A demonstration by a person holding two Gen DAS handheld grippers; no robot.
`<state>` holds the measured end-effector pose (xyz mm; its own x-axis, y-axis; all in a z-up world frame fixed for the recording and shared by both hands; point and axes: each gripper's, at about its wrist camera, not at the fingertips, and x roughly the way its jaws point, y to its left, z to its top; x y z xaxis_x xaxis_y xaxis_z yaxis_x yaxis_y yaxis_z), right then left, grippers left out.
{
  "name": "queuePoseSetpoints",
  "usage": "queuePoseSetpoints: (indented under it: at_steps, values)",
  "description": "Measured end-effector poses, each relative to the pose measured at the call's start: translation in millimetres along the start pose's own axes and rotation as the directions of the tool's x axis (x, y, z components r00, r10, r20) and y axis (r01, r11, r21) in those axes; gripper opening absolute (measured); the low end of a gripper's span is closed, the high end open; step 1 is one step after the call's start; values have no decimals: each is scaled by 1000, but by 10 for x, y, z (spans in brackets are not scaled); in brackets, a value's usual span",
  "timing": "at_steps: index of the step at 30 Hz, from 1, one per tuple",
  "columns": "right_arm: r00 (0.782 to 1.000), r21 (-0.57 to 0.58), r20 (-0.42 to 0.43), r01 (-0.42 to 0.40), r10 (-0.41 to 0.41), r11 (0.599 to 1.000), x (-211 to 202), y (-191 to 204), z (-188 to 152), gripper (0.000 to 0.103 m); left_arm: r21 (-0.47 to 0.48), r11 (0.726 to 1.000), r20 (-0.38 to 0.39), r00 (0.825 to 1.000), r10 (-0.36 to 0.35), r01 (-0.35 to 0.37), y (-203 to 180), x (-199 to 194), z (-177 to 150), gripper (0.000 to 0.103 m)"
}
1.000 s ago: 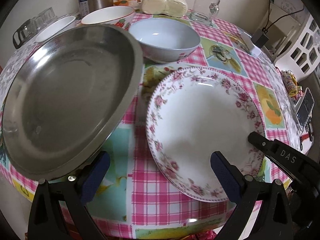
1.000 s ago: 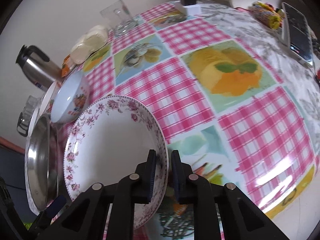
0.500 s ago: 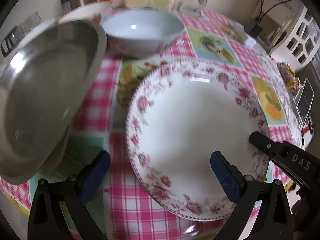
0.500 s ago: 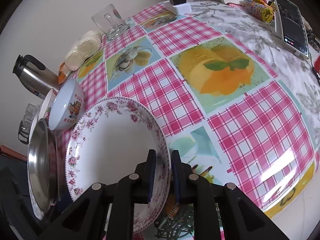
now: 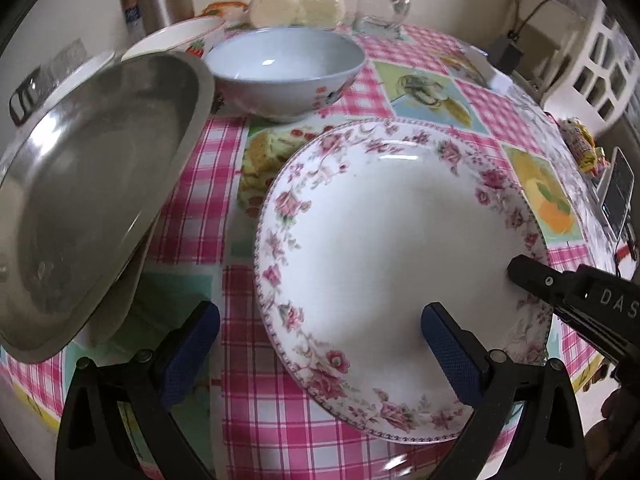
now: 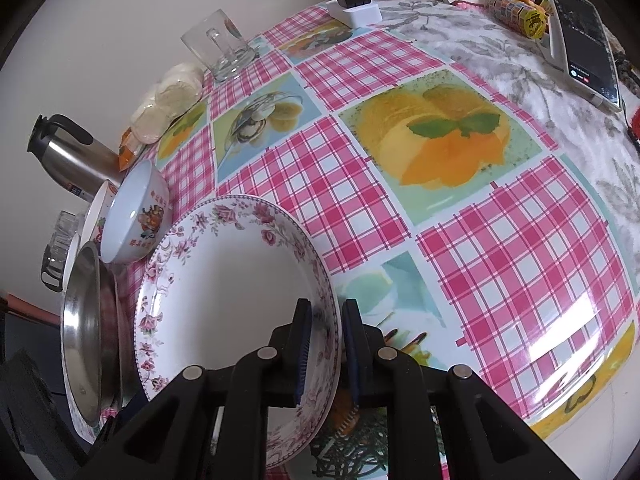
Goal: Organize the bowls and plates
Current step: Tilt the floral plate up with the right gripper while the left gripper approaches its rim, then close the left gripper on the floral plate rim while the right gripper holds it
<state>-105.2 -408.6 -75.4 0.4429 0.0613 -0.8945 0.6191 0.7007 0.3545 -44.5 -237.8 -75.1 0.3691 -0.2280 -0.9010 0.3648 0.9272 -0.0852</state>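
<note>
While one floral plate (image 6: 224, 280) tilts, two bowls (image 5: 284, 72) stand behind.

A plain cream wall (image 6: 120, 20) rises behind the bench (image 6: 500, 240), which is covered by a glossy pink-checked oilcloth with fruit pictures. Overhead light glares off the cloth near its edge. A white lattice-sided plastic piece (image 5: 596, 76) stands beside the bench.

The floral-rimmed white plate (image 5: 396, 264) is tilted, its near rim raised off the checked tablecloth (image 6: 500, 264). Left of it a steel plate (image 5: 92, 184) leans up at an angle. Behind the floral plate a pale blue bowl (image 5: 284, 72) stands upright.
</note>
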Motion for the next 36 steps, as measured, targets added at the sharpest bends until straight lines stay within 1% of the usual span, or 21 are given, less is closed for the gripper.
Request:
queuePoseSetpoints:
  at_steps: [4,5,6,7,8,9,12,16,21,22,26,27,29,32,34,36]
  values:
    - [1000,9,-3,-16,16,1000,1,-15,4,18,-23,999,11,999,-33,33,81,-22,37,99]
    - [1000,11,-3,-18,18,1000,2,-22,4,18,-31,998,19,999,-45,45,101,-36,48,92]
    - [1000,12,-2,-20,20,1000,1,-25,6,18,-39,997,33,997,-63,65,120,-56,61,80]
    - [1000,12,-2,-20,20,1000,0,-26,5,18,-41,994,46,994,-99,101,138,-76,75,73]
    - [1000,11,-2,-19,19,1000,2,-21,4,18,-43,988,52,988,-145,147,152,-84,89,60]
    - [1000,12,-2,-20,20,1000,2,-22,4,18,-61,983,55,984,-170,173,183,-83,95,55]
    - [1000,14,1,-13,13,1000,-6,-27,5,17,-119,969,77,975,-207,215,297,-67,105,45]
    - [1000,24,4,-23,23,999,-8,-39,0,16,-178,943,98,959,-267,281,420,-43,113,39]
    - [998,37,19,-56,55,998,-2,-92,6,16,-214,928,115,951,-286,305,458,-32,107,36]
    - [998,41,20,-61,60,997,-2,-99,7,16,-218,929,119,953,-280,300,465,-31,112,35]
    - [997,45,31,-69,68,997,-5,-109,-1,16,-195,945,113,963,-244,263,446,7,127,20]
    - [997,40,32,-67,66,997,-6,-98,0,16,-193,947,113,964,-240,258,444,18,132,18]
    - [997,28,38,-66,65,997,-10,-86,2,15,-186,951,110,967,-230,247,449,32,137,16]
    - [997,-1,46,-57,57,998,-25,-52,-11,14,-148,965,111,973,-202,217,429,10,124,16]
    - [997,-27,50,-50,51,998,-33,-36,-16,14,-136,967,114,973,-201,216,429,-11,117,16]
    - [997,-27,54,-48,50,998,-58,-47,-13,14,-114,969,114,972,-206,218,392,-18,120,16]
